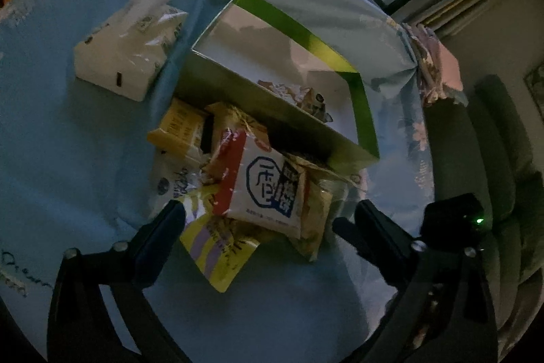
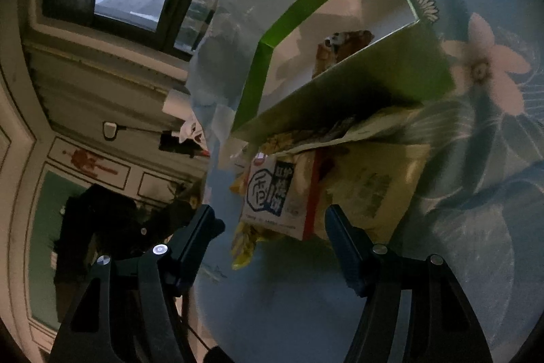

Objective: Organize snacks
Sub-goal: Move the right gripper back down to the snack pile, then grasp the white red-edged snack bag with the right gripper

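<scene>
Both grippers are being held open and empty: the left gripper point(image 1: 260, 220) and the right gripper point(image 2: 272, 223) are standing just before the snack pile point(image 1: 238, 179), which is lying on the blue cloth point(image 1: 68, 142) against the wall of the green box point(image 1: 363, 111). One snack point(image 1: 299, 96) is already lying inside. The white packet point(image 1: 263, 181) is being approached from two sides, so a collision of fingers could be caused, or neighbouring slippery packets could be pushed off.
</scene>
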